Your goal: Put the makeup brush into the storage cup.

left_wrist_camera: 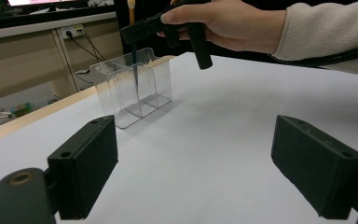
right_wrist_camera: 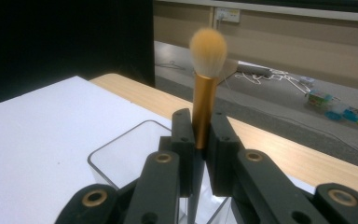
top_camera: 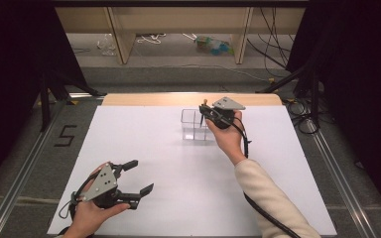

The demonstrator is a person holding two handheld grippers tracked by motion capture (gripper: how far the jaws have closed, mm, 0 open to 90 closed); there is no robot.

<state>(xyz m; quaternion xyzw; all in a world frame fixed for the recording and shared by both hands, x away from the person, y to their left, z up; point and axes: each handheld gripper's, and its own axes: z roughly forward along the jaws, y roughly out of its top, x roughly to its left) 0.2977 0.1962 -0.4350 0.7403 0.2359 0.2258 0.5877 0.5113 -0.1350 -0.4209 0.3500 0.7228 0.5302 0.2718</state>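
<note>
Your right gripper [right_wrist_camera: 200, 154] clamps the makeup brush [right_wrist_camera: 204, 88] upright above the clear organizer [top_camera: 196, 124] (bristles up, handle entering); left gripper [top_camera: 138, 176] waits open, well nearer you.

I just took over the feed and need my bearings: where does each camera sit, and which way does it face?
High view: above the person's side, looking forward and down on the white table; both forearms and hands show.
Left gripper view: on the left gripper, facing the clear organizer; its open fingers show.
Right gripper view: on the right gripper, looking past its fingers shut on the brush.
All three share the organizer and brush.
</note>
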